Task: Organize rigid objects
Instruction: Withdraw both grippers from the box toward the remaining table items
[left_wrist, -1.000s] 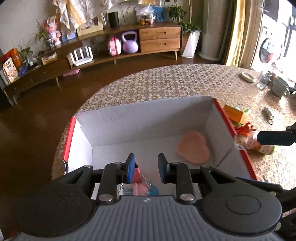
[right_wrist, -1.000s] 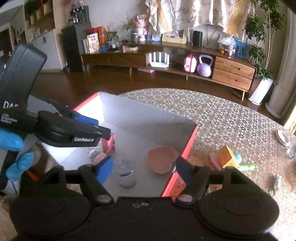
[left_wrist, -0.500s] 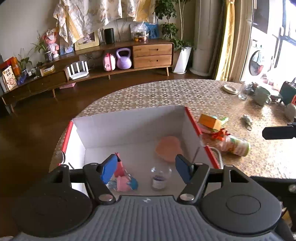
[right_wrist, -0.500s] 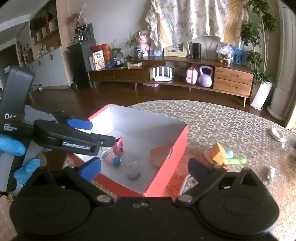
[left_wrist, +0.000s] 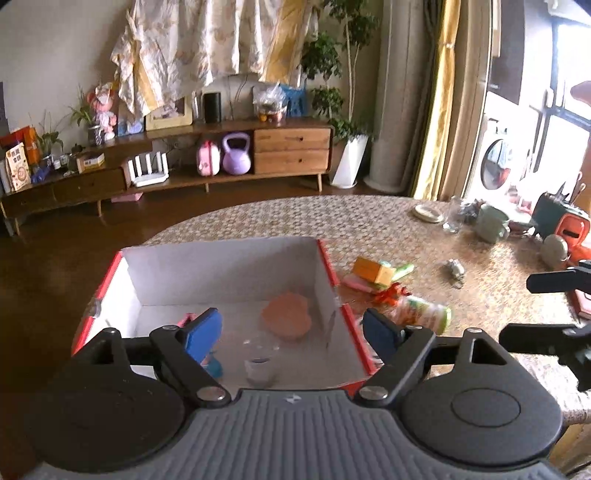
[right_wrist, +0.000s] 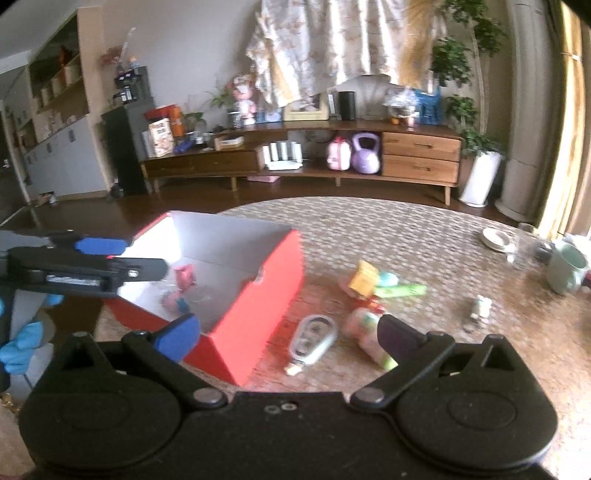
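Both drops look finished, and the step in hand is judged to be the move across to the loose things on the table. The left gripper (left_wrist: 291, 332) is seen spread wide with nothing between its pads, its jaws having just been opening above the red box (left_wrist: 328, 266), where a pink toy (right_wrist: 184, 275), a small clear jar (left_wrist: 260, 367) and an orange heart-shaped piece (left_wrist: 287, 320) lie on the white floor. The right gripper (right_wrist: 288, 332) is fully spread too and empty, pointed at the table beside the box. A white carabiner (right_wrist: 314, 338) and a printed bottle (right_wrist: 365, 328) lie just ahead of it; a yellow block (right_wrist: 364, 278) waits further off. Next, one piece has to be straddled squarely before the jaws are closed.
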